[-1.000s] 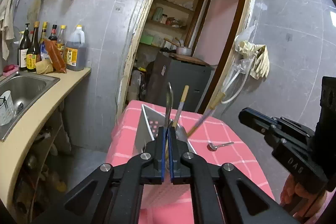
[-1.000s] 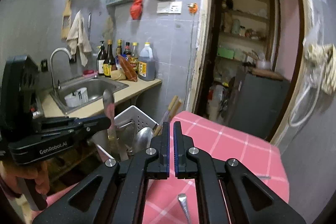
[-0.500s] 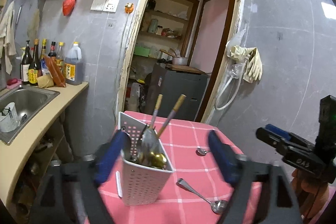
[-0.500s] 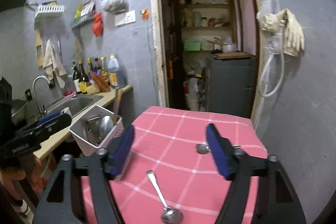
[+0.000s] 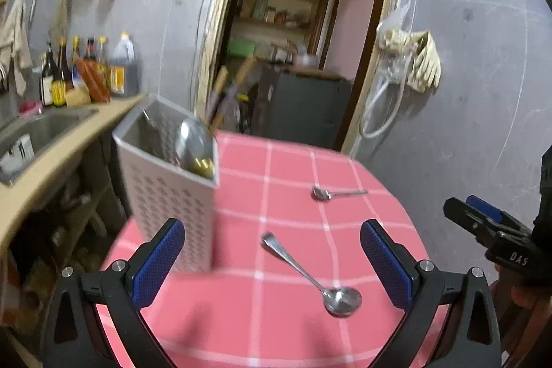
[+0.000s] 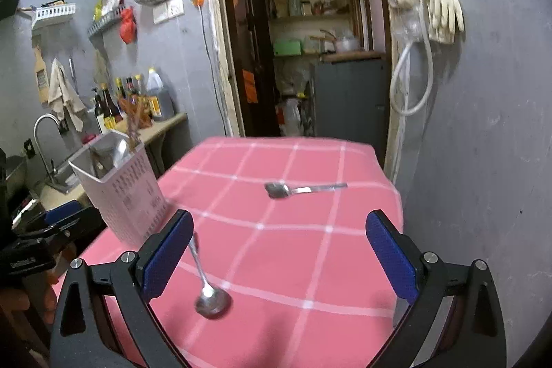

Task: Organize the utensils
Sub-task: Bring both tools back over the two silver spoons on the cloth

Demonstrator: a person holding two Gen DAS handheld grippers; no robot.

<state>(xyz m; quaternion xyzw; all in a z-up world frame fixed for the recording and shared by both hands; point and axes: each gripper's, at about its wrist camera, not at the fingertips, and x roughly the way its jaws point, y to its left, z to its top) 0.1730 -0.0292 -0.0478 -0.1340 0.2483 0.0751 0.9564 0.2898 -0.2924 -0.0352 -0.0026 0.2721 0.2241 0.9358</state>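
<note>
On the pink checked tabletop (image 5: 293, 168), seen from the left wrist, two loose spoons lie flat. The near spoon (image 5: 312, 276) runs diagonally, bowl toward the camera and right, handle away and left. The far spoon (image 5: 336, 194) lies crosswise, bowl left, handle right. One white perforated caddy (image 5: 172, 192) stands at the left edge, holding several utensils upright. The left tongs (image 5: 272, 268) are wide and still opening, the near spoon below the gap, untouched.

From the right wrist, the same two spoons show: near spoon (image 6: 207, 285) with bowl toward the camera, far spoon (image 6: 303, 189) crosswise. The right tongs (image 6: 277, 259) are opening too, gripping nothing.
</note>
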